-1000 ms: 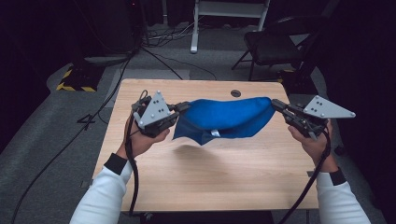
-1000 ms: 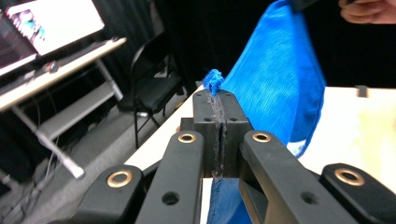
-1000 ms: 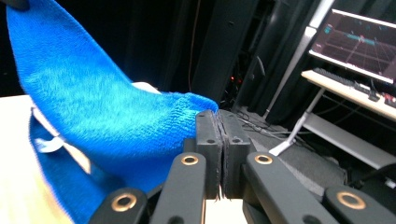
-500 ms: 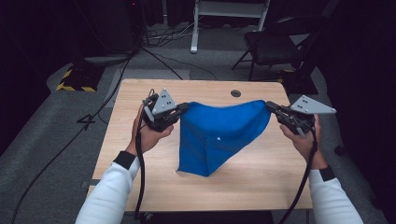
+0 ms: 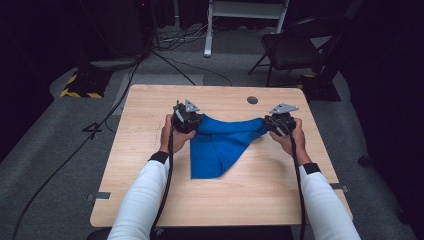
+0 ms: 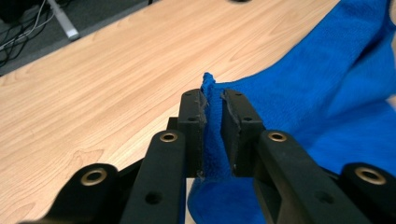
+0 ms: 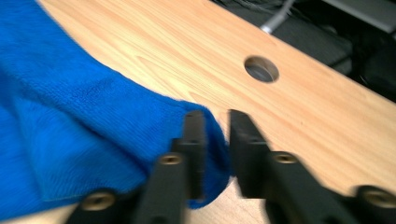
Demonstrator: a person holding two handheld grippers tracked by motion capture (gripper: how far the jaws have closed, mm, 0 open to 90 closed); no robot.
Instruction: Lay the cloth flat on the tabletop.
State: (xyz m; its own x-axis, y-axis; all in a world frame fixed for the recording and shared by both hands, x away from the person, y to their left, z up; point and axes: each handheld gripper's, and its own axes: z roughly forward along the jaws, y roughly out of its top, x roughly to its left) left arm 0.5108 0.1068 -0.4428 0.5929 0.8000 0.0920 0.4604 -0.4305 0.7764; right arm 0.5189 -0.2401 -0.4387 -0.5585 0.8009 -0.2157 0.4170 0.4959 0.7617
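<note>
Both grippers – left (image 5: 196, 123), right (image 5: 267, 126) – have just been opening, cloth (image 5: 218, 145) corners loose between them. Table (image 5: 150, 115) hole (image 5: 252, 100) at 1 o'clock – nothing blocks.

We are in a lab or studio set up for recording, not a home. We see a plain wooden table (image 5: 150, 150) with a cable hole (image 5: 252, 100) near its far right corner, standing on grey carpet (image 5: 50, 150). Black cables (image 5: 75, 150) trail over the floor past the table's left edge. Beyond the far edge stand a black chair (image 5: 295, 47), a white stand (image 5: 245, 10) and yellow-black hazard tape (image 5: 77, 92), with dark surroundings all round.
</note>
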